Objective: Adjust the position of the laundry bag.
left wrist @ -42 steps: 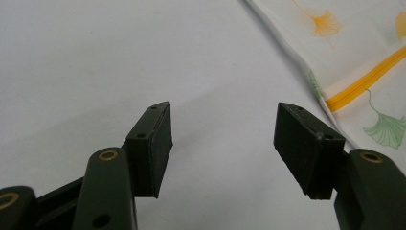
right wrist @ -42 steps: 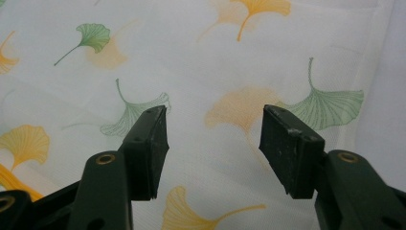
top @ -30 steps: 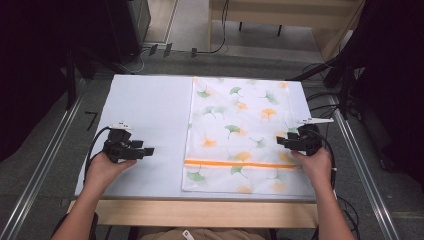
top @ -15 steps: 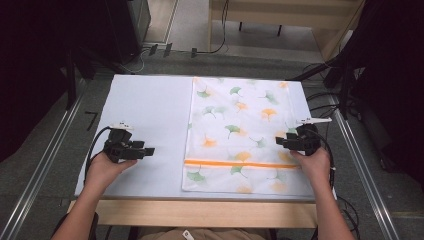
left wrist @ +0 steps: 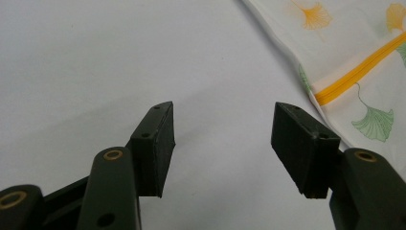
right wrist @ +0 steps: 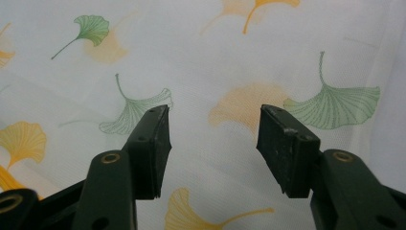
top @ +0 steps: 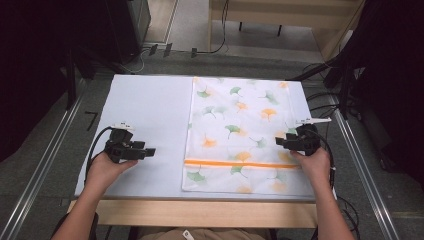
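Observation:
A white cloth (top: 240,135) printed with green and orange ginkgo leaves lies flat on the right half of the white table (top: 150,100). An orange stripe (top: 240,163) crosses it near the front. My left gripper (top: 150,151) rests over bare table left of the cloth, pointing toward it, jaws open with nothing between them. In the left gripper view the gripper (left wrist: 222,139) faces plain tabletop, with the cloth's edge (left wrist: 354,52) and stripe (left wrist: 359,72) at upper right. My right gripper (top: 280,141) hovers open over the cloth's right side; in its own view the gripper (right wrist: 213,143) frames the leaf print (right wrist: 215,62).
Metal rails (top: 45,165) run along both sides of the table. Black cables (top: 320,97) lie on the floor to the right. A dark cabinet (top: 125,25) stands at the back left. The table's wooden front edge (top: 200,212) is close to the person.

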